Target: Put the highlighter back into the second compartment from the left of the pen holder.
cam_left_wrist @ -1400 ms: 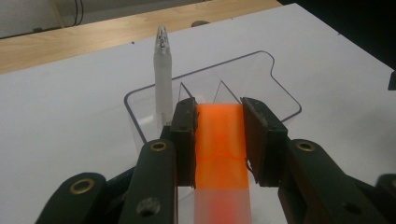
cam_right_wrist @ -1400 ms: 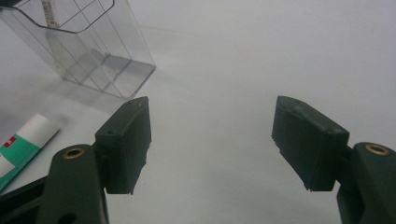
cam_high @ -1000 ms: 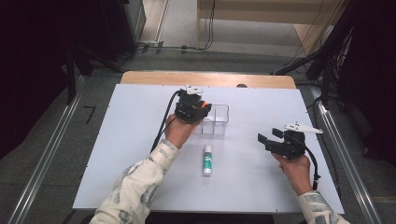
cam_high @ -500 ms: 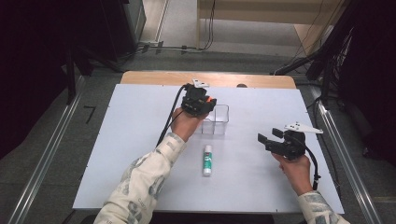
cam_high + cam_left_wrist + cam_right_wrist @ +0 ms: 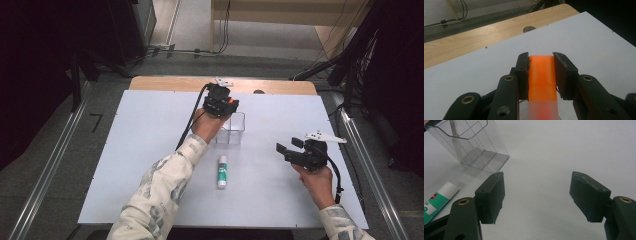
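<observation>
- The left gripper (image 5: 221, 102) is up near the far side of the white table (image 5: 125, 150). In the high view it is just behind the clear plastic box (image 5: 231, 129).
- Its two black jaws squeeze an orange block (image 5: 542, 75). The left gripper view shows a pad pressed on each side of the block, so the claw is clenched on it.
- The bottom part of that block looks pale and blurry, and I cannot tell what it is.
- The block is lifted off the table. The white top and a strip of wood (image 5: 474, 42) are seen past it.
- The right gripper (image 5: 289, 152) is on the right side of the table, well apart from the box.
- Its jaws stand wide apart with just bare table between them. This claw is let go and holds nothing.
- A glue stick (image 5: 222, 171) with a green label lies flat on the table. It is near the box, on the person's side of it, between the two arms.
- The clear box stands upright and has little walls inside.
</observation>
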Motion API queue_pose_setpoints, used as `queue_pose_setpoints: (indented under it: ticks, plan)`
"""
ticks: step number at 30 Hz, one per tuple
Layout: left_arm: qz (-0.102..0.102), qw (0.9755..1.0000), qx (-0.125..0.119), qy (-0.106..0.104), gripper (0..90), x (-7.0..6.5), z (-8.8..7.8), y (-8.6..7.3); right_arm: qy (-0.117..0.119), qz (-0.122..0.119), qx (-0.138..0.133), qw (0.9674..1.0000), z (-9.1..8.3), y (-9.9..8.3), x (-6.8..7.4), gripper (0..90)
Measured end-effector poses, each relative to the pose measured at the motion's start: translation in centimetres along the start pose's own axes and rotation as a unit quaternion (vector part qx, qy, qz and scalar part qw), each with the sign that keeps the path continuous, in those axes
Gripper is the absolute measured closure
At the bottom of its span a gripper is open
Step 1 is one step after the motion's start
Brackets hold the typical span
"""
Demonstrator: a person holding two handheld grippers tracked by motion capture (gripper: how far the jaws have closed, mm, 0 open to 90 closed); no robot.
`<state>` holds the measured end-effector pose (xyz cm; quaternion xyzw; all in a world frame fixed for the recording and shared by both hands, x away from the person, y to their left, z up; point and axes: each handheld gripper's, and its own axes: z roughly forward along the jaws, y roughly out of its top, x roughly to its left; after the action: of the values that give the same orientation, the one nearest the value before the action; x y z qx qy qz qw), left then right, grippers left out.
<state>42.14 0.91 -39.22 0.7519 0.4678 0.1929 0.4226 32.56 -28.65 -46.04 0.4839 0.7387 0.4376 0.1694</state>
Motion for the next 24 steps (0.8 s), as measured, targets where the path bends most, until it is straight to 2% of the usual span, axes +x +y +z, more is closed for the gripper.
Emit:
queue_pose_setpoints:
  ticks: [24]
  plan:
    - [-0.003, 1.0000, -0.002, 0.007, 67.4, -0.4, 2.1, 1.5, 0.002, 0.002, 0.001, 1.0000, 0.0, 0.0, 0.0, 26.9]
